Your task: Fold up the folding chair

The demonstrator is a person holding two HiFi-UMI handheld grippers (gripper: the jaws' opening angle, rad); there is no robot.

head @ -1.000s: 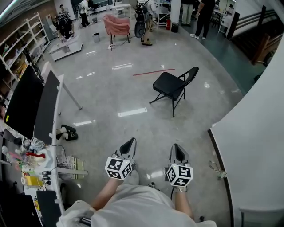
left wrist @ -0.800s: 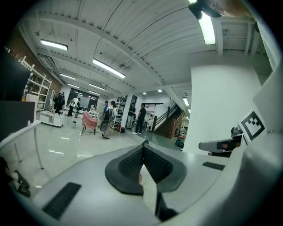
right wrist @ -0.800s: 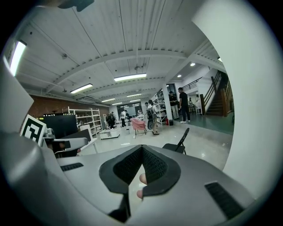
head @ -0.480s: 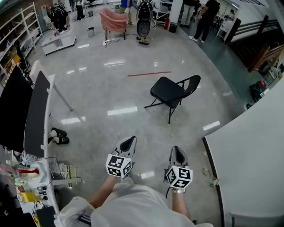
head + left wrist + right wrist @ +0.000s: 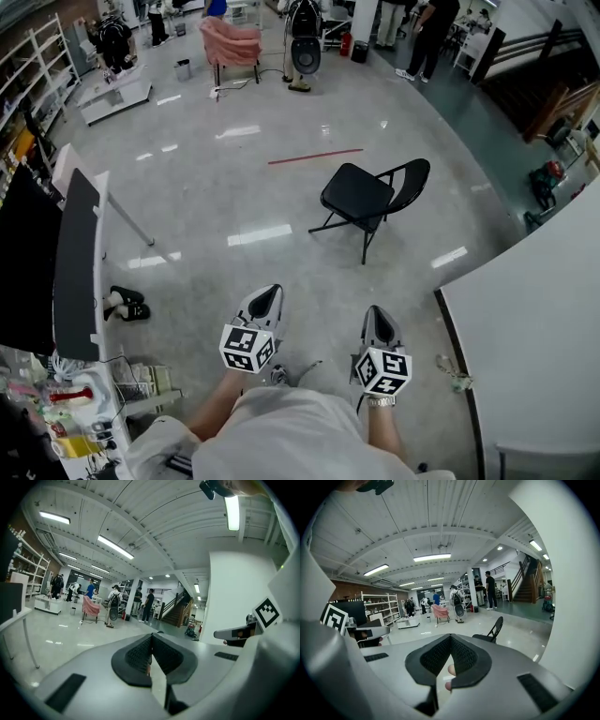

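currently left gripper (image 5: pixel 265 302) and right gripper (image 5: pixel 378 324) are pressed together and empty, so meeting the folding chair (image 5: pixel 361 195) at 12 o'clock unopened may topple it.

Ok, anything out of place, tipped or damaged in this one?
Nothing damaged or spilled. The folding chair stands upright and open, alone on the floor. Only oddities: a pair of dark shoes left loose on the floor beside the desk, and a thin red strip lying beyond the chair.

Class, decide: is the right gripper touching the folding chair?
Apart. The head view shows the right gripper close to the person, with bare floor between it and the chair.
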